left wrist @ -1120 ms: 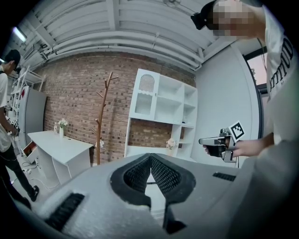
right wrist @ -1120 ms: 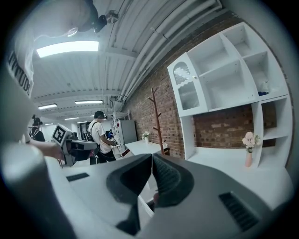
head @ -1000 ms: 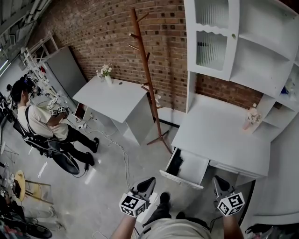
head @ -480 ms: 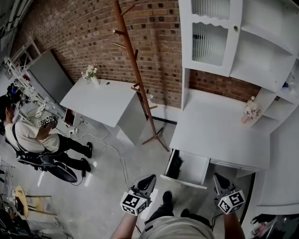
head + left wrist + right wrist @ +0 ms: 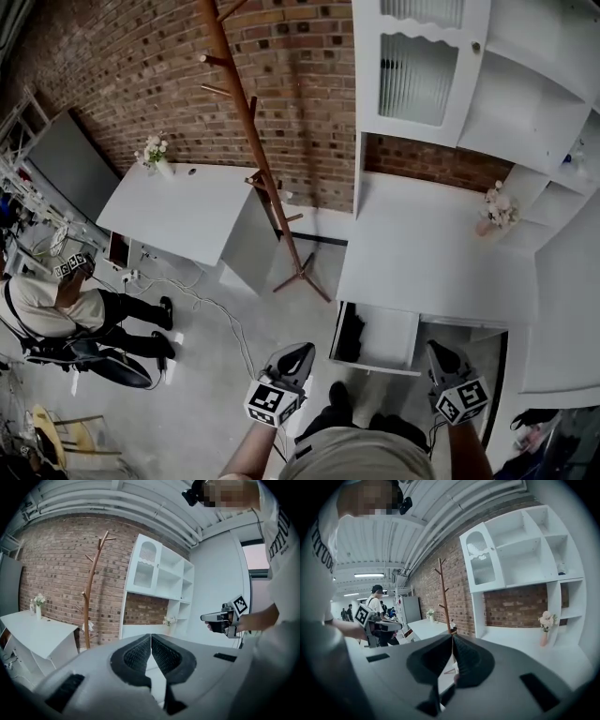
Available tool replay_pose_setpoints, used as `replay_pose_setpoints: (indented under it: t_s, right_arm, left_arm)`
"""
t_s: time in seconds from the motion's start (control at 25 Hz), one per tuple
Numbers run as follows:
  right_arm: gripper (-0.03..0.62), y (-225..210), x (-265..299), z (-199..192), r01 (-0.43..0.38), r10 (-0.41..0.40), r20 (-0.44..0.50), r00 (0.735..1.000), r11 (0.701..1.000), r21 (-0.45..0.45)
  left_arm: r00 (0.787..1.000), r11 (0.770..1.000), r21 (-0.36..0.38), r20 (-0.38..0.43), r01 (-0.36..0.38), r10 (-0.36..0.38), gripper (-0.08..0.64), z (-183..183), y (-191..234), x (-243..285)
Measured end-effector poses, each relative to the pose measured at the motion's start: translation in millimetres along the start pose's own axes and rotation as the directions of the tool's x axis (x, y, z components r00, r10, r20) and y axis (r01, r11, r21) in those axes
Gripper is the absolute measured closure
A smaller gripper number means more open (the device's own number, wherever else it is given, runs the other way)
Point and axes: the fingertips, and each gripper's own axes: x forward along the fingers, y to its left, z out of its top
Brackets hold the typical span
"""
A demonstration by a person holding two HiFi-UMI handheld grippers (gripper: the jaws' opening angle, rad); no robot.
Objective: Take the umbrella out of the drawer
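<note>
Left gripper [image 5: 151, 638]: jaws together, nothing between them. Right gripper [image 5: 453, 639]: same, pads meeting, nothing held. Both sit on the near side of the open drawer [image 5: 394, 339], apart from it. The left one is off its left corner, the right one off its right corner.

Umbrella [image 5: 350, 334]: just a dark shape in the left end of the drawer, too small for detail. Head view only; in both gripper views the drawer is hidden below the gripper bodies.

Head view also gives the layout:
- white desk [image 5: 427, 258] with the drawer in its near edge
- pink flower vase [image 5: 494, 211] at the desk's far right
- wooden coat stand [image 5: 251, 155] just left of the desk, against the brick wall [image 5: 141, 66]
- white table [image 5: 173, 211] further left
- a person [image 5: 47, 309] at the far left

Left gripper view adds the right gripper side-on, at the right. Right gripper view adds the left gripper at the left, more people [image 5: 377, 595] far behind it, and lit ceiling strips [image 5: 370, 575].

Writing: black-and-white square markers on each gripper's cube [image 5: 273, 401]. Capital letters run along the shirt [image 5: 281, 550] in both gripper views, cut off at the edge; no whole word readable.
</note>
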Motion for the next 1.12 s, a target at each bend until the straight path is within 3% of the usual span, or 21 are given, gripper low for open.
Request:
replay_pose_setpoints:
  t_s: [0.4, 0.64, 0.88, 1.12]
  right_arm:
    - [0.563, 12.5, 16.2, 2.4, 0.067, -0.067, -0.009, 0.998, 0.998, -0.001]
    - [0.563, 12.4, 11.9, 4.3, 0.069, -0.069, -0.024, 0.997, 0.998, -0.003]
    - [0.563, -2.5, 8.1, 1.5, 0.086, -0.086, -0.027, 0.996, 0.996, 0.011]
    - [0.563, -22.7, 10.7, -7.9, 0.064, -0.063, -0.048, 0.997, 0.998, 0.022]
  left_arm:
    - [0.999, 0.999, -0.006, -0.007, 0.052, -0.053, 0.534, -0.6, 31.0, 14.8]
    - [0.996, 0.995, -0.053, -0.045, 0.08, -0.083, 0.534, -7.3, 24.7, 23.1]
    - [0.995, 0.994, -0.049, -0.021, 0.097, -0.098, 0.534, -2.9, 15.6, 41.5]
    - [0.995, 0.99, -0.098, -0.004, 0.097, -0.098, 0.535, -3.3, 7.5, 56.5]
